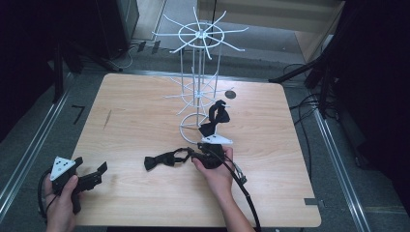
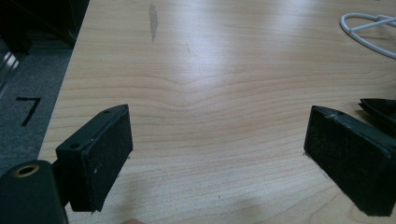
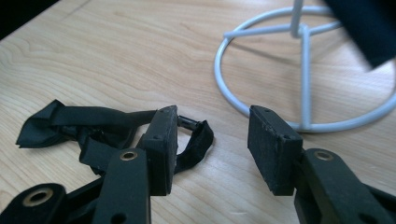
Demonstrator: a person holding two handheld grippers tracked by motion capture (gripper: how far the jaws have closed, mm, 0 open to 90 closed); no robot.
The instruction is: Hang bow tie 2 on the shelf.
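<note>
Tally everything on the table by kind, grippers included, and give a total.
Black bow ties: 2, one lying flat on the table, one hanging on the rack.
White wire display rack: 1.
Handheld grippers: 2, left gripper and right gripper, both with jaws apart.
Total: 5.
</note>
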